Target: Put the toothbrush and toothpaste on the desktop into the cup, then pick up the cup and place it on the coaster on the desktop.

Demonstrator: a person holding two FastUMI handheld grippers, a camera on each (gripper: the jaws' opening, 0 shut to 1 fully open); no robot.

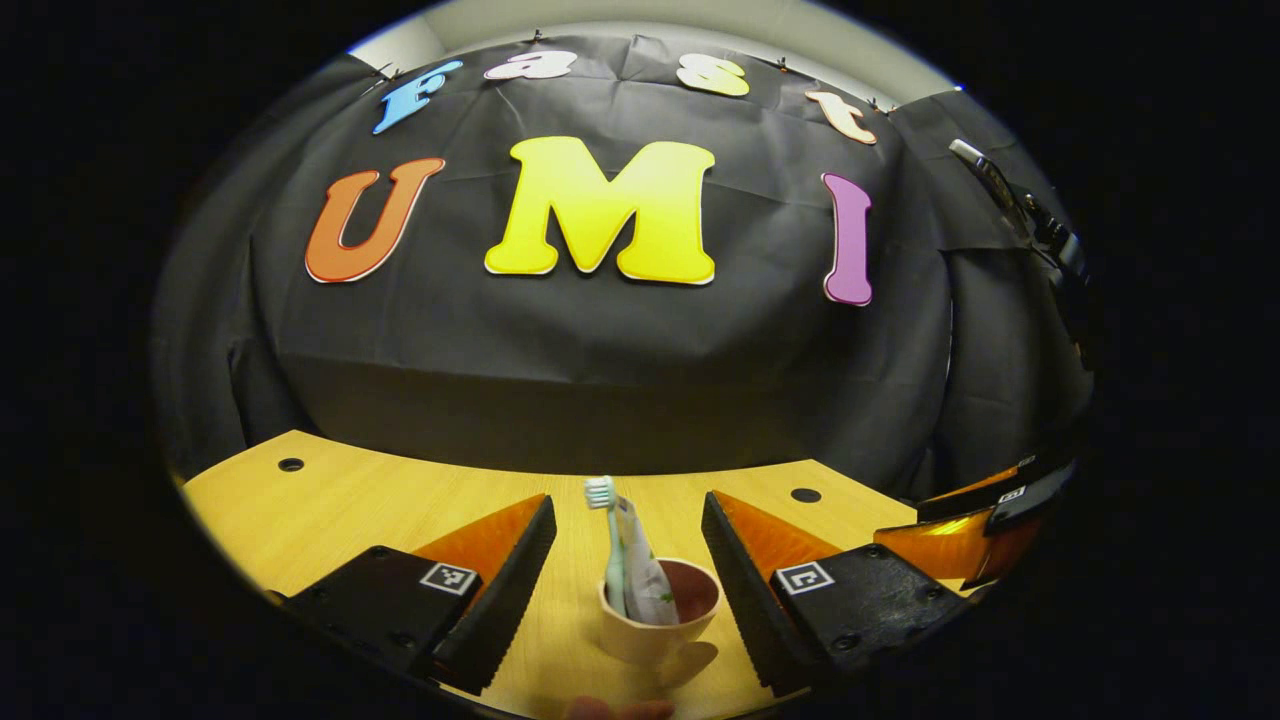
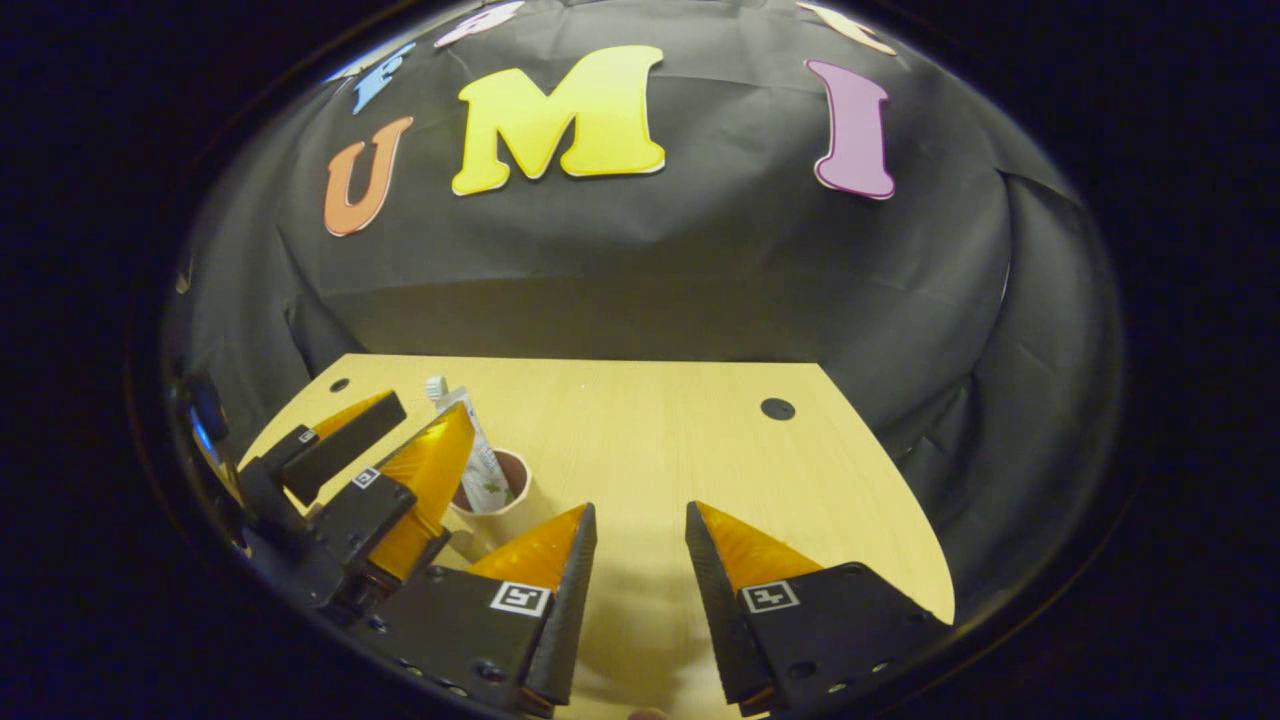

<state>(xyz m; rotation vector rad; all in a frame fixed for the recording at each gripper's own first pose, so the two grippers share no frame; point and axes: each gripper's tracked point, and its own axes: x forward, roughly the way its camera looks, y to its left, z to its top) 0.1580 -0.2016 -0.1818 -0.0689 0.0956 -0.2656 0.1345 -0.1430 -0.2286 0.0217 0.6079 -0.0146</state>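
Pale wooden surface [image 1: 330,510] ahead carries the small beige cup with a dark red inside [image 1: 655,620], toothbrush [image 1: 606,540] and toothpaste tube [image 1: 640,570] standing upright in it. I see it centred between my left gripper's [image 1: 628,575] parted jaws; my right gripper [image 2: 640,570], also apart, sits farther off beside it.

Cloth-walled booth, wooden desk [image 2: 640,440]

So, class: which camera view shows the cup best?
The left gripper view: the cup stands unobstructed between that gripper's open fingers. In the right gripper view the cup is smaller and partly hidden behind the left gripper.
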